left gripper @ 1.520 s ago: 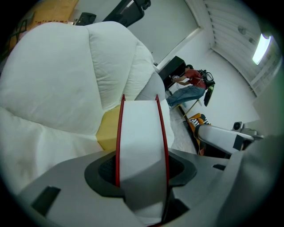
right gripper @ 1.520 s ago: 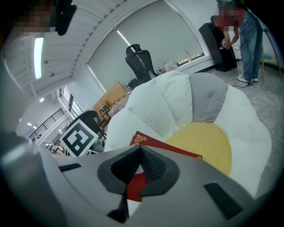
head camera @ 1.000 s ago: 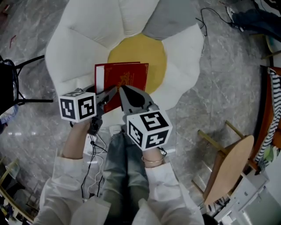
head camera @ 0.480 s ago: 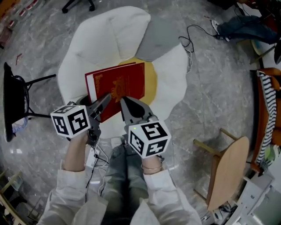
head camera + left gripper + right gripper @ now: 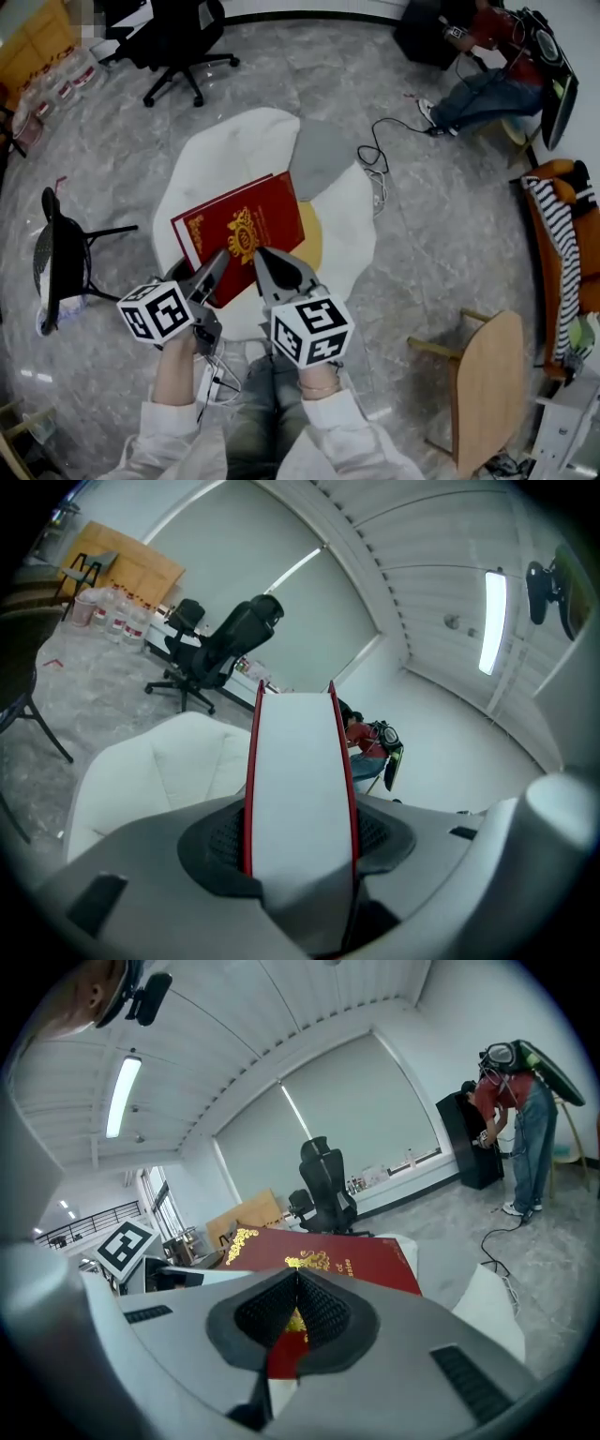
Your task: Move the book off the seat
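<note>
Left gripper (image 5: 220,262), right gripper (image 5: 264,260) clamp book (image 5: 246,228), seemingly airborne.

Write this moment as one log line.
left tongs: shut on red gold-stamped book | right tongs: same book | book: over white flower-shaped seat

I saw a red book (image 5: 246,234) with a gold crest and white page edges. The seat (image 5: 234,159) was white, with a yellow middle and one grey petal. Black-and-white square markers covered the cubes on the left gripper (image 5: 218,261) and right gripper (image 5: 263,256). The floor (image 5: 441,216) was veined grey, the office chair (image 5: 183,37) black.
</note>
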`<action>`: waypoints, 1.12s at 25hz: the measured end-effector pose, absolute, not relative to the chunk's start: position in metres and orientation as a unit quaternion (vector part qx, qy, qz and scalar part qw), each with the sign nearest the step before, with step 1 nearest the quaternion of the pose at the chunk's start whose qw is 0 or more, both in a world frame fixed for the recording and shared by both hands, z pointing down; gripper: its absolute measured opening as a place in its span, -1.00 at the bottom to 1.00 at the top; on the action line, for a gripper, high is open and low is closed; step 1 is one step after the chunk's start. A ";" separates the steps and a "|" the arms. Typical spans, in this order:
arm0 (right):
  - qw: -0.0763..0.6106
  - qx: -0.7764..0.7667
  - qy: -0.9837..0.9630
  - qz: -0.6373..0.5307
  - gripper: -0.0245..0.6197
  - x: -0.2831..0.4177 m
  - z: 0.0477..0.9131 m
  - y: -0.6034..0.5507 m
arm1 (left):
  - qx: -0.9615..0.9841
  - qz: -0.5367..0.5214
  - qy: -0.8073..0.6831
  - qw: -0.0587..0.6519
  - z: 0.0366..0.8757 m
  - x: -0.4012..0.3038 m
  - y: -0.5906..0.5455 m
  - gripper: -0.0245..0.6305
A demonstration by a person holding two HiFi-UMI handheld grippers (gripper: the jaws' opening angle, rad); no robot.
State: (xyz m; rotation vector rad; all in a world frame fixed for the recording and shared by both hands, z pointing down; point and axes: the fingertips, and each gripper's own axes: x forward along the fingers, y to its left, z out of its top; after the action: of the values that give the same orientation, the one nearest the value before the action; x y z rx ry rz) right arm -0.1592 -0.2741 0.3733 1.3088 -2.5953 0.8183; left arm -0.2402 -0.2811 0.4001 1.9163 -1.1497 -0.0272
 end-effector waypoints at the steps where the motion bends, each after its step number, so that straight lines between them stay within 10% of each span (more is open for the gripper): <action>1: 0.057 0.432 -0.860 0.265 -0.89 -0.158 0.358 -0.272 | 0.773 -0.014 -0.464 0.434 0.388 -0.239 -0.278 -0.19; 28: -0.013 0.384 -0.922 0.052 -0.89 -0.160 0.072 -0.221 | 0.812 -0.204 -0.463 0.290 0.089 -0.266 -0.228 -0.19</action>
State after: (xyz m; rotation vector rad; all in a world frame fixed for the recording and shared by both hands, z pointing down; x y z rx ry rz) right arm -0.1596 -0.2214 0.0724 1.2167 -2.9202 0.1654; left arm -0.2662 -0.2278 0.0888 2.1672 -1.2355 -0.5446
